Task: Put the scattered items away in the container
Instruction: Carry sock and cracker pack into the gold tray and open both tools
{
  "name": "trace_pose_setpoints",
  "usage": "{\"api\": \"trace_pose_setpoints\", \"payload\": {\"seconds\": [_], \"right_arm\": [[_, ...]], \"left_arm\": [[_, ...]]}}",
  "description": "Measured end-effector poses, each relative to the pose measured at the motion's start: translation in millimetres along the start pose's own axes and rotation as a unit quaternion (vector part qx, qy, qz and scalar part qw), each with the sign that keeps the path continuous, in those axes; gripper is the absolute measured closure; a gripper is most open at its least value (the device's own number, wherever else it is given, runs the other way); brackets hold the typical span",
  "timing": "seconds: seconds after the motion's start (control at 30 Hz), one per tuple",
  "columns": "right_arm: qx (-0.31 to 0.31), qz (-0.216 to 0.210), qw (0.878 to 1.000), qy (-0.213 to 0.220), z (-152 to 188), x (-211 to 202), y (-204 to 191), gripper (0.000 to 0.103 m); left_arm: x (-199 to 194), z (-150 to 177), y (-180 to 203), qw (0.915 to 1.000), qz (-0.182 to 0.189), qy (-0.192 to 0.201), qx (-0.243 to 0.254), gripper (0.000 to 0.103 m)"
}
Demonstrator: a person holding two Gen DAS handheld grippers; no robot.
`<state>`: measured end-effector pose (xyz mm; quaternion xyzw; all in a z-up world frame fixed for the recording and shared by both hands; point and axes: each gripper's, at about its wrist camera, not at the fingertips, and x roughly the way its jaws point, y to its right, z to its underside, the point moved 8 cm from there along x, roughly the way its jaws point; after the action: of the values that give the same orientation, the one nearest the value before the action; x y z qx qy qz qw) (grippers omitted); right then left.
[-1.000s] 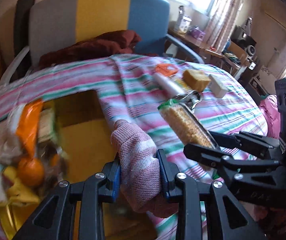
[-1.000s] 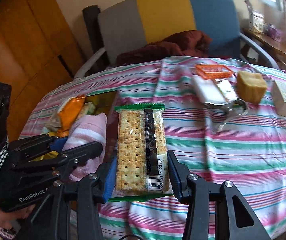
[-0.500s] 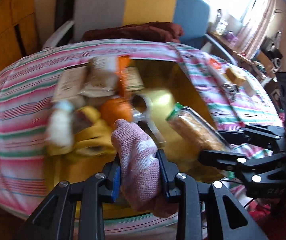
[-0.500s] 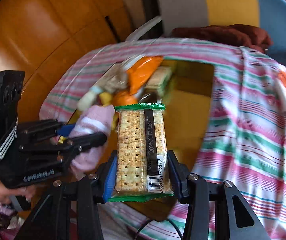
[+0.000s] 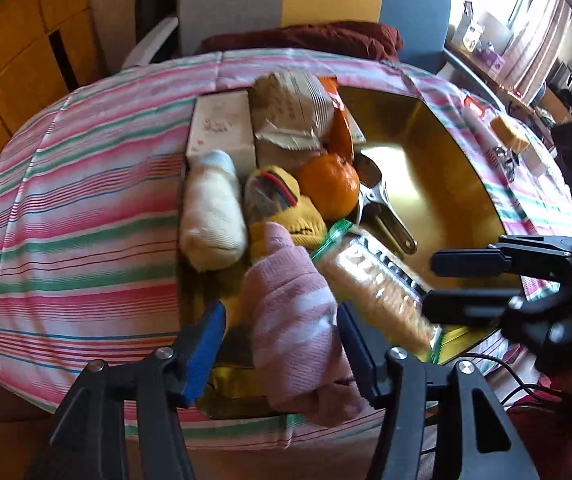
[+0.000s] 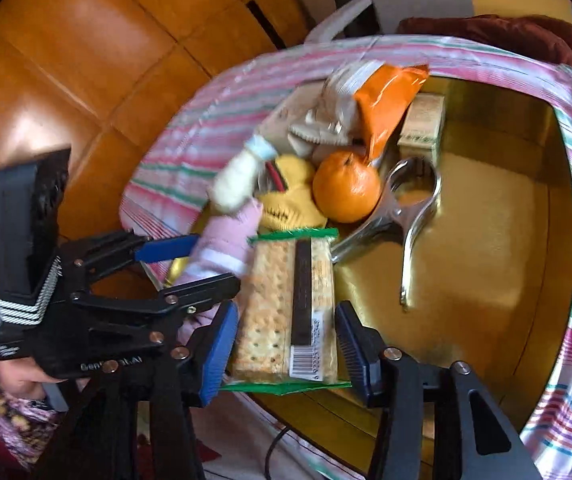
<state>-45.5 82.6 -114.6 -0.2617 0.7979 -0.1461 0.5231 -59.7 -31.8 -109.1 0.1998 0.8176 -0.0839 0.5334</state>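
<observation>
While both grippers hang over the gold container (image 5: 438, 128), we are letting go of two things at once: the pink sock (image 5: 294, 312) and the cracker pack (image 6: 286, 308).

The pink sock sits between the fingers of the left gripper (image 5: 282, 344), whose jaws are opening; a clear gap shows beside the left blue pad, so the sock is no longer pinched and looks ready to drop. Its long axis runs along the fingers, toe toward the pile inside the container. We judge it was carried here because the near-left corner of the container already holds soft things.

The cracker pack lies between the fingers of the right gripper (image 6: 286, 344), whose jaws are also opening; the pads stand just off its long edges, so we read it as released. Its long axis runs along the fingers, green end seam pointing deeper into the container, barcode end nearest the camera. It hangs above the container's near edge, just right of the sock.

Further into the container from the sock lie a yellow sock (image 5: 286, 208), a white sock (image 5: 210, 216), an orange (image 5: 330, 184), a metal scoop (image 6: 410, 216), a white box (image 5: 222, 128) and snack bags (image 6: 386, 96). The container's right half is bare gold floor, and it rests on a striped cloth (image 5: 78, 208).
</observation>
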Motion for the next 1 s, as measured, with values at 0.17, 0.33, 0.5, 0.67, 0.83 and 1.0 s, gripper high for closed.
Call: {"api": "trace_pose_setpoints", "payload": {"seconds": [0.17,0.33,0.5,0.67,0.83,1.0], "right_arm": [[-0.010,0.037,0.999,-0.010,12.4,-9.4,17.2,0.064],[-0.036,0.074,0.996,-0.032,17.9,1.5,22.1,0.071],[-0.042,0.062,0.997,-0.026,16.1,-2.8,17.8,0.071],[-0.040,0.083,0.995,-0.027,10.1,-10.0,30.7,0.071],[-0.056,0.111,0.991,-0.057,5.9,14.5,36.0,0.075],[-0.057,0.060,0.993,-0.078,5.7,33.3,14.1,0.077]], "left_arm": [[15.9,-1.6,-9.4,0.9994,-0.035,0.003,0.005,0.046],[19.7,-1.8,-13.8,0.9937,-0.011,0.034,-0.106,0.052],[-19.3,-4.8,-22.7,0.9751,0.055,0.085,-0.197,0.047],[-50.5,-9.5,-29.3,0.9849,-0.040,0.120,-0.118,0.047],[-29.5,-2.5,-15.4,0.9928,-0.041,0.083,-0.076,0.047],[0.8,6.7,-2.1,0.9957,-0.076,0.047,-0.025,0.050]]}}
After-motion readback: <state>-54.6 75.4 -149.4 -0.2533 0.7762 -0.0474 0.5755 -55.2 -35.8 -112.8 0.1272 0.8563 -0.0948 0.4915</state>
